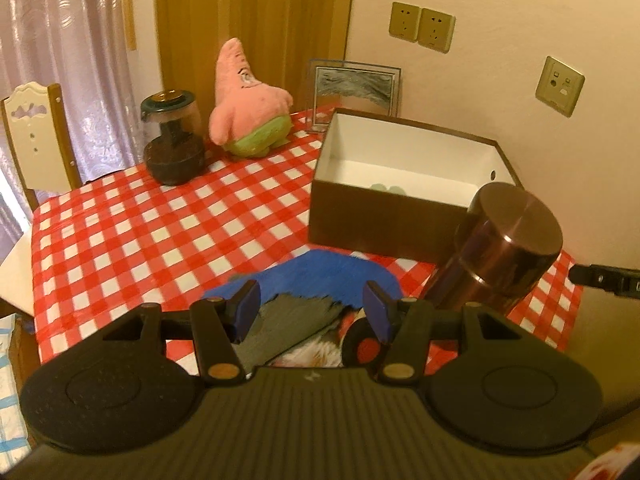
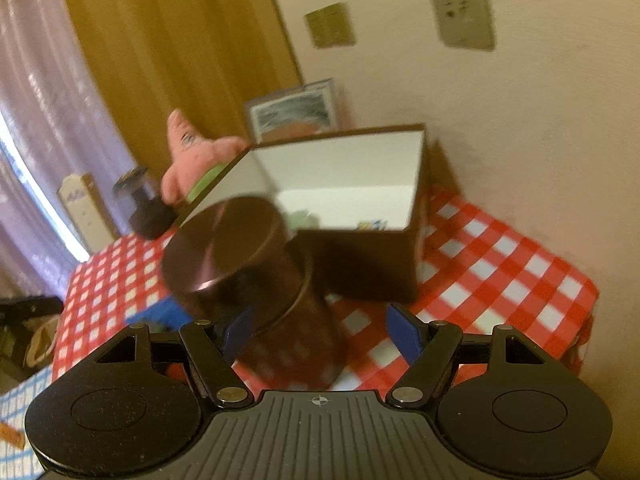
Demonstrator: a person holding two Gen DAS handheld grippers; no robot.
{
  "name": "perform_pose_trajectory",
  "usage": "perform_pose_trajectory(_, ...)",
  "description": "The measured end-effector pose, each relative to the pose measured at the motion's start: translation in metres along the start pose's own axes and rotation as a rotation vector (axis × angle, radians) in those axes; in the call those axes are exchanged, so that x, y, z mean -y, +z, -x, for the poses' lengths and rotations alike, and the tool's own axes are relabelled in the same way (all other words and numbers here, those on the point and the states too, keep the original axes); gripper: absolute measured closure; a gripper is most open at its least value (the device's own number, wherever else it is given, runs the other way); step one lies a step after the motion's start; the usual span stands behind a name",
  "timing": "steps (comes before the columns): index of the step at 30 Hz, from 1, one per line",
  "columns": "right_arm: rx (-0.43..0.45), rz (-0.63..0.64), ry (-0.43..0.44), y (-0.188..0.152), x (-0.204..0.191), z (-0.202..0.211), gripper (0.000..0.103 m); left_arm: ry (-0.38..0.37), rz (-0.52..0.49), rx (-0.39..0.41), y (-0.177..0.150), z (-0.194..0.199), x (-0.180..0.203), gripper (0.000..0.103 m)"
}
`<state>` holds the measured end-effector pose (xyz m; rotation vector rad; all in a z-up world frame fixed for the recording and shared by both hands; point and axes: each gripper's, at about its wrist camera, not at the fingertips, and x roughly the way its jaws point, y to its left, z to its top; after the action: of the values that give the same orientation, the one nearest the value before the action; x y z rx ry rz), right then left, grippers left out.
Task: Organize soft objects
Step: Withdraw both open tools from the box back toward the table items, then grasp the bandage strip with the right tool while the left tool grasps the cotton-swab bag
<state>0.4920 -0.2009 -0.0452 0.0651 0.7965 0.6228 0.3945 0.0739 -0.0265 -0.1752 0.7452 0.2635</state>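
Note:
My left gripper point(image 1: 312, 312) is shut on a blue and grey plush toy point(image 1: 320, 276) with a black wheel. Its blue pads press the toy from both sides over the table's near edge. A pink star plush point(image 1: 248, 96) sits upright at the back of the table, also visible in the right wrist view point(image 2: 188, 160). The open brown box point(image 1: 384, 216) with white inner walls stands just beyond the toy, with small items on its floor point(image 2: 372, 224). My right gripper point(image 2: 322, 332) is open. Its left pad is close to a copper tin point(image 2: 228, 248) and its right pad stands clear of it.
The copper tin point(image 1: 504, 248) stands right in front of the box. A glass jar point(image 1: 172, 140) with a dark base sits left of the pink plush. A picture frame point(image 1: 352, 88) leans on the wall. The red checked cloth point(image 1: 140, 232) covers the table, and a chair point(image 1: 32, 128) stands at its left.

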Motion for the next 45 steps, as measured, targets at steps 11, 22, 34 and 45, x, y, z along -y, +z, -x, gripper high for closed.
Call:
perform_pose_trajectory(11,-0.102,0.067,0.103,-0.036,-0.048,-0.024,0.029,0.035,0.026,-0.035,-0.028,0.013,-0.022,0.049)
perform_pose_trajectory(22,-0.168,0.168,0.165,-0.064,-0.083,-0.053,0.029,0.064,0.056,-0.096,-0.056,0.009,-0.038,0.049)
perform_pose_trajectory(34,-0.237,0.374,0.253,-0.099,-0.12,-0.101,0.035,0.047,0.087,-0.202,-0.096,-0.02,-0.037,0.05)
perform_pose_trajectory(45,-0.284,0.546,0.281,-0.116,-0.146,-0.144,0.049,0.043,0.123,-0.271,-0.115,-0.043,-0.045,0.051)
